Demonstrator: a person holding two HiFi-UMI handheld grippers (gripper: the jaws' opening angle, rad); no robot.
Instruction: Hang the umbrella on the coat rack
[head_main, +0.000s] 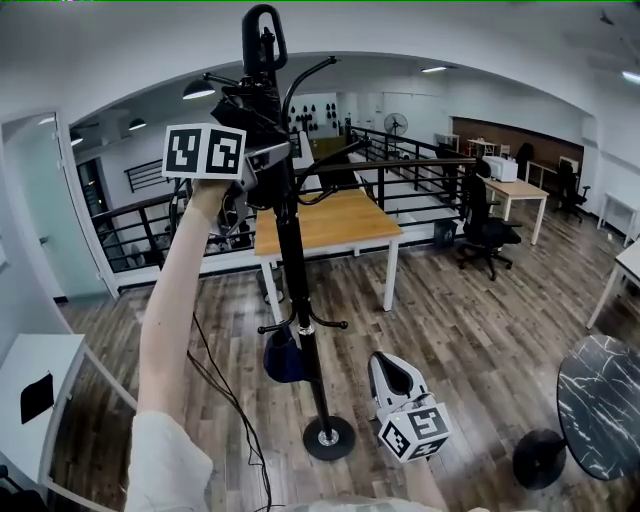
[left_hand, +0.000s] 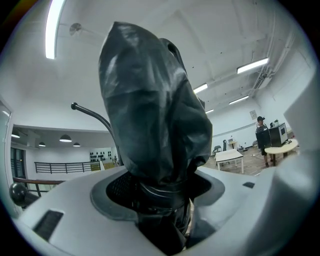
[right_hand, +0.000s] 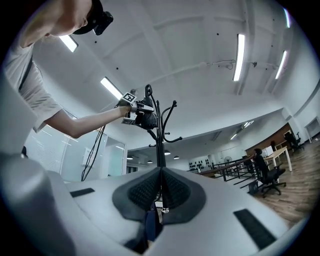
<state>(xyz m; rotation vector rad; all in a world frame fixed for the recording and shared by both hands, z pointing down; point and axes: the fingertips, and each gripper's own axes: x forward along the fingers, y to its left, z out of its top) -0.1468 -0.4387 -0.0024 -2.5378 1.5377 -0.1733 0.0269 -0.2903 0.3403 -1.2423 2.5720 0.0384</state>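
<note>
The black coat rack (head_main: 297, 270) stands on a round base on the wooden floor. At its top, beside the curved hooks, my left gripper (head_main: 272, 150) is raised on an outstretched arm and shut on the folded black umbrella (head_main: 255, 105). The umbrella stands upright, with a loop (head_main: 263, 35) at its upper end. In the left gripper view the umbrella (left_hand: 155, 110) in its black sleeve fills the gap of the left gripper (left_hand: 160, 197), and one rack hook (left_hand: 95, 114) curves behind it. My right gripper (head_main: 392, 372) hangs low by the rack's base. The right gripper (right_hand: 161, 187) is shut and empty, facing the pole (right_hand: 159, 135).
A blue thing (head_main: 283, 357) hangs from a low hook on the rack. A cable (head_main: 225, 390) trails down from my left arm. Behind the rack are a wooden table (head_main: 330, 220), a black railing (head_main: 420, 165) and an office chair (head_main: 487, 225). A dark round table (head_main: 600, 390) stands at right.
</note>
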